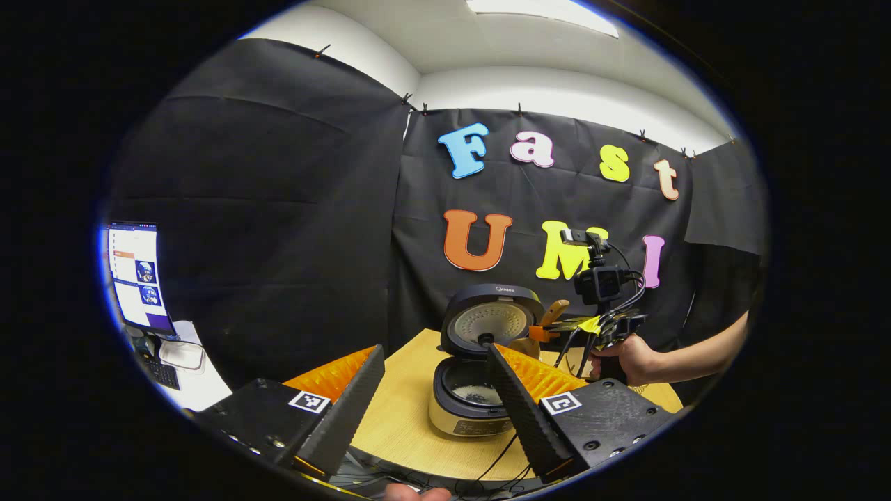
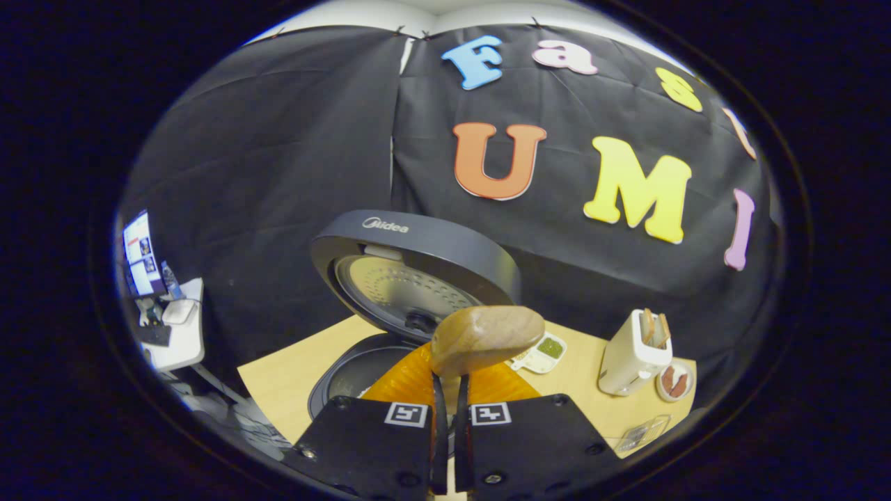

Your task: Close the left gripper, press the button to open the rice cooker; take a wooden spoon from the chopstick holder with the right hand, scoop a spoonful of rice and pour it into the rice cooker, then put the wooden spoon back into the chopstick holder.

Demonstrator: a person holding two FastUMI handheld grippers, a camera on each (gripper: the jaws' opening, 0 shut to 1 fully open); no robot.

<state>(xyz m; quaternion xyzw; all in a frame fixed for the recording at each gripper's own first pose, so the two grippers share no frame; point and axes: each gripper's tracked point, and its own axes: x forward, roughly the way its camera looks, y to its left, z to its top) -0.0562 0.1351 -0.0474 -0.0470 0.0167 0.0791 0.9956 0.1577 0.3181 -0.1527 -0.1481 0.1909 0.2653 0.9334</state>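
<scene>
The rice cooker (image 1: 468,407) stands open on the wooden table, its lid (image 1: 493,321) raised at the back. My left gripper (image 1: 435,351) is open in front of the cooker, with nothing between its wide-apart fingers. A hand holds my right gripper (image 1: 605,327) to the right of the lid. It is shut on the wooden spoon (image 1: 553,313). In the right gripper view the spoon (image 2: 486,337) sticks up from my right gripper (image 2: 449,381), its bowl back toward the camera, above the open pot (image 2: 362,372) and in front of the lid (image 2: 418,268). The white chopstick holder (image 2: 628,360) stands at the right.
A small white dish with green contents (image 2: 541,352) sits behind the spoon. A round dish with reddish pieces (image 2: 674,381) and a clear container (image 2: 640,433) lie near the holder. A screen (image 1: 138,275) and a side desk are at the far left. Cables trail off the table's front edge (image 1: 487,467).
</scene>
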